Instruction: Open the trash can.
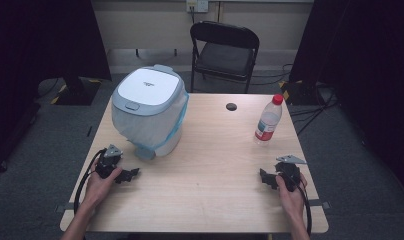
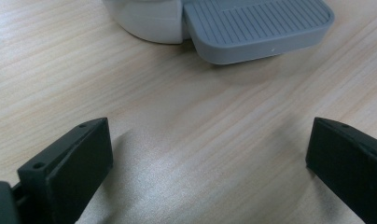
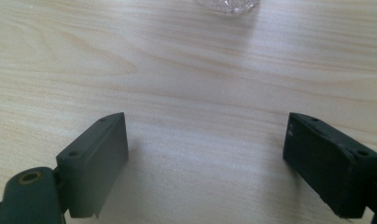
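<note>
A white pedal bin (image 1: 149, 107) with a grey lid and a clear bag liner stands at the table's back left. Its ribbed grey pedal (image 2: 256, 28) lies flat on the wood just ahead of my left gripper (image 2: 210, 140). That gripper (image 1: 127, 175) rests near the front left edge, open, with nothing between its jaws. A clear water bottle (image 1: 268, 121) with a red cap and red label stands upright at the right. My right gripper (image 1: 266, 178) rests near the front right edge, also open and holding nothing. In the right gripper view (image 3: 205, 135) the bottle's base (image 3: 228, 4) shows at the top edge.
The light wooden table (image 1: 210, 165) has a small dark round hole cover (image 1: 231, 106) near its far edge. A black folding chair (image 1: 224, 50) stands behind the table. Dark curtains hang at both sides.
</note>
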